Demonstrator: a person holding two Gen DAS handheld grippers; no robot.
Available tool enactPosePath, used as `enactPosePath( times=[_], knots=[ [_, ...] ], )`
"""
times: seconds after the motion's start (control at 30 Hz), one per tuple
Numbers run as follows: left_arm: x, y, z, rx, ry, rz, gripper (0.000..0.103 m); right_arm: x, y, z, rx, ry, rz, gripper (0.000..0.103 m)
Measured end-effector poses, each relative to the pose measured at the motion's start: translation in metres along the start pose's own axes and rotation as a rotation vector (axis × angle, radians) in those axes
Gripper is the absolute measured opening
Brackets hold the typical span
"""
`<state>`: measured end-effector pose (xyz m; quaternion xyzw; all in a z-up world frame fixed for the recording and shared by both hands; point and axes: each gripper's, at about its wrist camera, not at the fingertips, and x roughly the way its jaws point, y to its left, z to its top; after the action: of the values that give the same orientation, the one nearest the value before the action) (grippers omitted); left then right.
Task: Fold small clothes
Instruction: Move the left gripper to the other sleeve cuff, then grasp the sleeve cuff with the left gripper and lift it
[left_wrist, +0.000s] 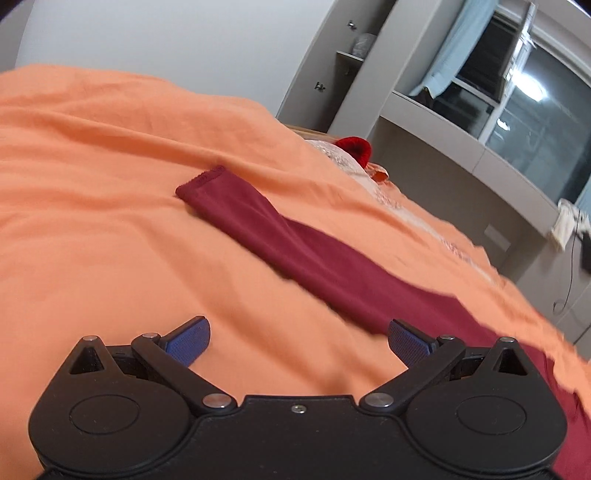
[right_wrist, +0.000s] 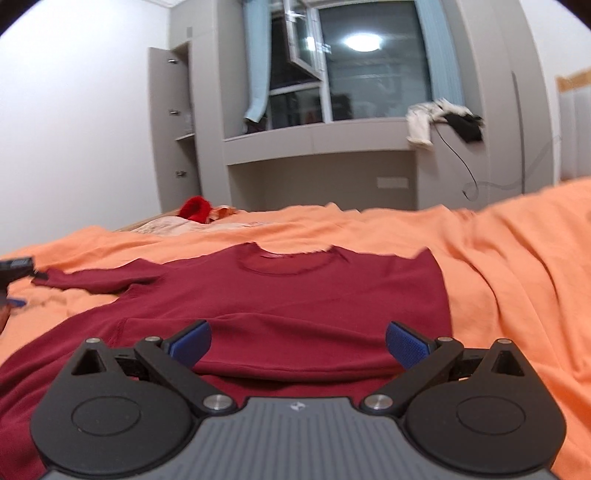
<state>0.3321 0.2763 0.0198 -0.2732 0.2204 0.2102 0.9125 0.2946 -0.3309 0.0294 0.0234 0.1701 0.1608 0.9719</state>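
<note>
A dark red long-sleeved shirt (right_wrist: 295, 291) lies flat on the orange bedsheet (right_wrist: 498, 258), collar away from me, with its right side folded in over the body. Its left sleeve (left_wrist: 280, 243) stretches out straight across the sheet. My left gripper (left_wrist: 298, 343) hovers open beside that sleeve, blue pads wide apart with only sheet and the sleeve's edge between them. Over the shirt's lower body my right gripper (right_wrist: 298, 343) is open wide, nothing pinched. The left gripper's tip (right_wrist: 16, 267) shows at the left edge of the right wrist view.
A red fuzzy item (right_wrist: 195, 208) and pale patterned bedding (right_wrist: 166, 225) lie at the far end of the bed. Behind stand a grey cabinet (right_wrist: 170, 129), a window ledge (right_wrist: 317, 140) with clothes draped on it, and a dangling cable (right_wrist: 458, 158).
</note>
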Motion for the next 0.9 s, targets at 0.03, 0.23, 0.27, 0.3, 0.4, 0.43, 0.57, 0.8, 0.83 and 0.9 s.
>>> enactPosePath(
  times=[0.03,0.23,0.27,0.3,0.4,0.43,0.57,0.8,0.83,0.9],
  knots=[
    [0.010,0.004,0.007,-0.020,0.007,0.009,0.102,0.001,0.003,0.000,-0.015,-0.004,0.007,0.103],
    [0.057,0.015,0.026,-0.083,-0.024,0.069,0.102,0.017,0.004,-0.006,-0.015,0.050,0.031,0.103],
    [0.062,0.017,0.027,-0.088,-0.038,0.077,0.102,0.020,0.003,-0.008,-0.011,0.061,0.037,0.103],
    [0.065,0.017,0.027,-0.092,-0.054,0.084,0.102,0.022,0.002,-0.009,-0.007,0.071,0.043,0.103],
    [0.070,0.018,0.030,-0.105,-0.104,0.098,0.102,0.028,0.002,-0.013,0.002,0.102,0.046,0.103],
    [0.070,0.020,0.031,-0.125,-0.141,0.092,0.102,0.029,0.001,-0.015,0.002,0.104,0.046,0.103],
    [0.072,0.029,0.039,-0.219,-0.236,0.095,0.087,0.029,-0.003,-0.018,0.014,0.102,0.060,0.103],
    [0.081,0.039,0.045,-0.290,-0.224,0.123,0.012,0.034,-0.015,-0.021,0.092,0.141,0.056,0.103],
    [0.079,0.040,0.045,-0.297,-0.233,0.119,0.003,0.034,-0.018,-0.022,0.105,0.144,0.055,0.103],
    [0.072,0.038,0.046,-0.295,-0.265,0.091,0.004,0.034,-0.021,-0.022,0.123,0.145,0.057,0.103]
  ],
)
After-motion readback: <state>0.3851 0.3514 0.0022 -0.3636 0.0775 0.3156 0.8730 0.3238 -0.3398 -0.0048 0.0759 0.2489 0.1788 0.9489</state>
